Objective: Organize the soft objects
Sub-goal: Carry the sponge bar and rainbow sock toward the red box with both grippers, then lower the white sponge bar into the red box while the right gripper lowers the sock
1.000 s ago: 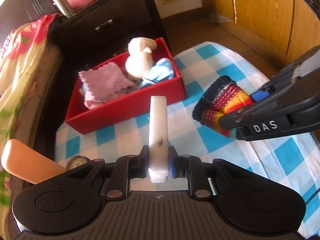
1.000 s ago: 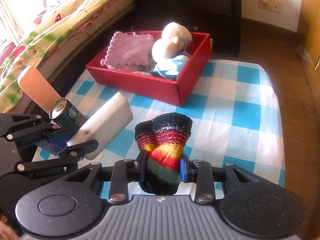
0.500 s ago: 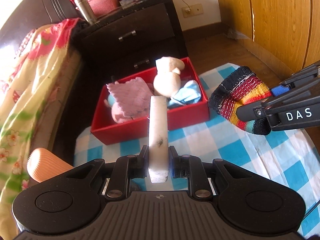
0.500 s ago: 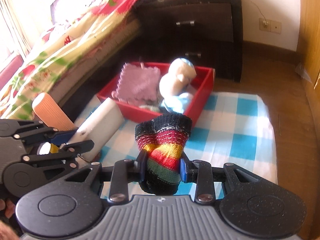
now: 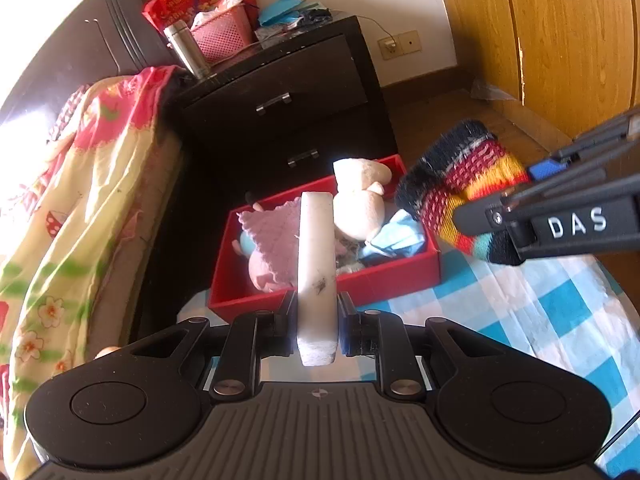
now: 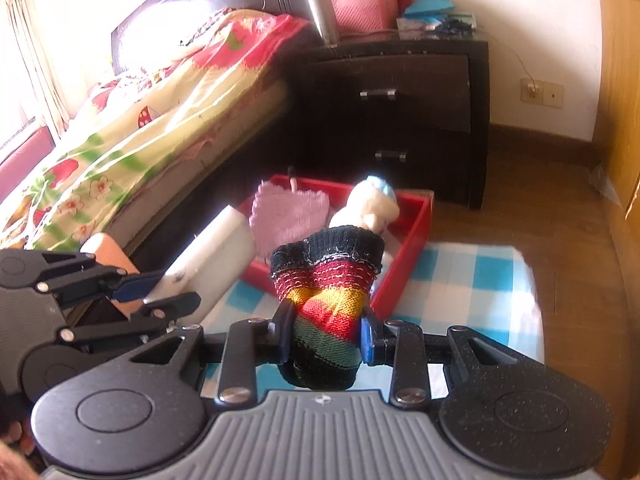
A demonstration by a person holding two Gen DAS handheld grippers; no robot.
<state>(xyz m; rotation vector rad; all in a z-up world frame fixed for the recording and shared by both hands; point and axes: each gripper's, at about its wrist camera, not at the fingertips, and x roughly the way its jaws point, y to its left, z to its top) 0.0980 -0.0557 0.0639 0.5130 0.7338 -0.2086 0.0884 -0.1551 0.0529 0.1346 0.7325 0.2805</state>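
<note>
White foam slab [image 5: 316, 264] and striped knit sock [image 6: 328, 300], both aloft near red box [image 5: 360, 280].

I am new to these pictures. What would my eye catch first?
The striped sock, clamped in the right hand-held gripper above the checked cloth. Next, the white block clamped in the left hand-held gripper. Behind both, the red box full of soft toys.

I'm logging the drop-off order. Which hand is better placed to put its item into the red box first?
Probably the left. The left gripper holds a white sponge block whose tip already overlaps the red box. The right gripper holds its striped knit sock off to the box's side.
</note>
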